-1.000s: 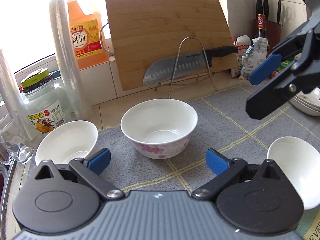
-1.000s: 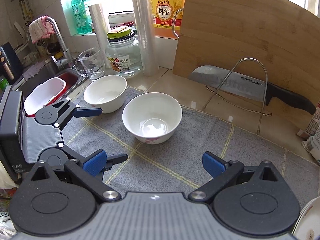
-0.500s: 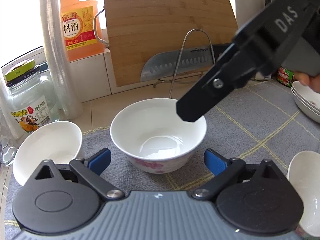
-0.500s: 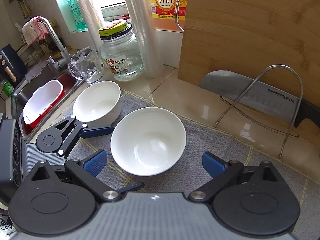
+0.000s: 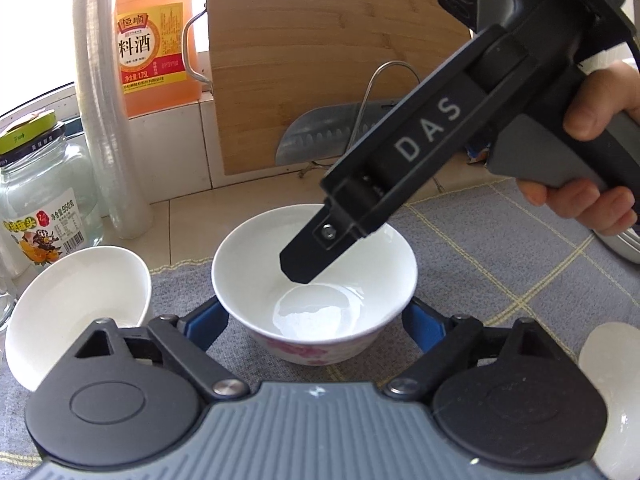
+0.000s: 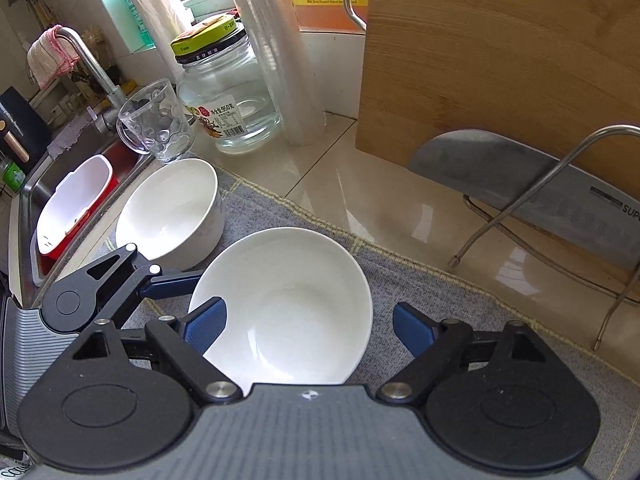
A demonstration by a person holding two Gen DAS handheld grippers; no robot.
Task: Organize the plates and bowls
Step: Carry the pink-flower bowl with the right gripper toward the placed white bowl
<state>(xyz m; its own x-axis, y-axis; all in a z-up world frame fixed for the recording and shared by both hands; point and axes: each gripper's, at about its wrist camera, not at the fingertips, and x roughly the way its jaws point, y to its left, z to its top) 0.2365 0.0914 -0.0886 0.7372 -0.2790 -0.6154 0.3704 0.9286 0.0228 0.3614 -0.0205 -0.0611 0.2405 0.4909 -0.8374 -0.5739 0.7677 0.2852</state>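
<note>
A white bowl with pink flowers (image 5: pixel 316 292) stands on the grey mat. My left gripper (image 5: pixel 316 322) is open, one blue pad on each side of the bowl's base. My right gripper (image 6: pixel 310 322) is open above the same bowl (image 6: pixel 288 308), one finger (image 5: pixel 308 256) reaching inside the rim. A smaller white bowl (image 5: pixel 76 304) sits to the left, also in the right wrist view (image 6: pixel 172 212). Another white dish (image 5: pixel 612 392) lies at the right edge.
A bamboo cutting board (image 5: pixel 320 52), a cleaver on a wire stand (image 6: pixel 532 184), an orange bottle (image 5: pixel 154 40), a glass jar (image 6: pixel 224 92), a cup stack (image 6: pixel 276 40) and a glass mug (image 6: pixel 156 124) line the back. The sink (image 6: pixel 72 200) lies left.
Both grippers have moved in on the flowered bowl. The left one now straddles its base, and the right one has come down over its rim.
</note>
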